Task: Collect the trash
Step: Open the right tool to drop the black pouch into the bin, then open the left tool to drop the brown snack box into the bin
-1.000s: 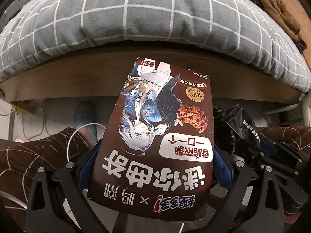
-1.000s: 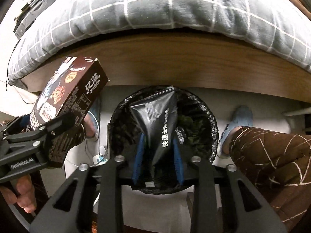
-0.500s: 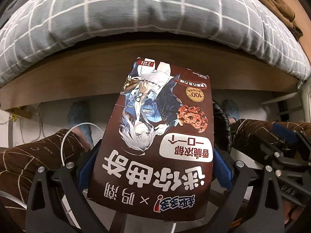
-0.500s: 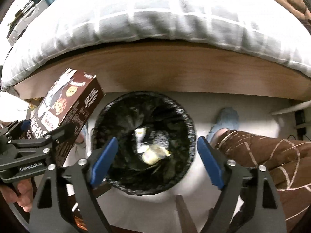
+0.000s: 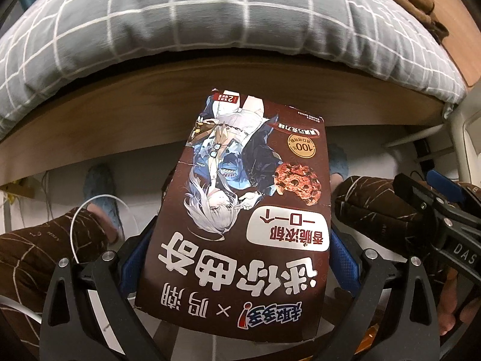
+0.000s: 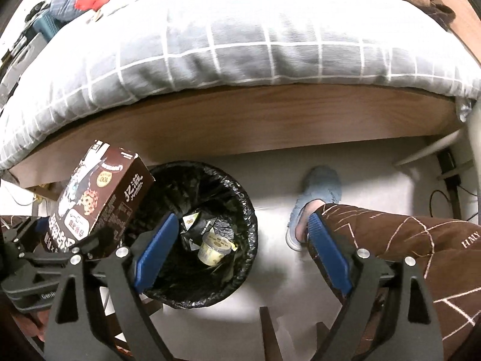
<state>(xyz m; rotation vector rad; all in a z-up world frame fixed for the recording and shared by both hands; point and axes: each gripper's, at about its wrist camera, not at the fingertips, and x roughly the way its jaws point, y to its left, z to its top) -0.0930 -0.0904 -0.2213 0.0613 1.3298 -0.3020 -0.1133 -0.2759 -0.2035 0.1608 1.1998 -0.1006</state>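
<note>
A brown cookie box [image 5: 249, 210] is clamped between the blue pads of the left gripper [image 5: 240, 258], its far end raised toward the wooden bed rail [image 5: 120, 126]. In the right wrist view the box [image 6: 102, 201] is seen at the left edge of the bin [image 6: 240, 210], just past its rim. The right gripper [image 6: 240, 249] is spread wide with nothing held, over the bin's right rim. Bare floor [image 6: 270, 180] is left between bin and slipper [image 6: 318, 192].
</note>
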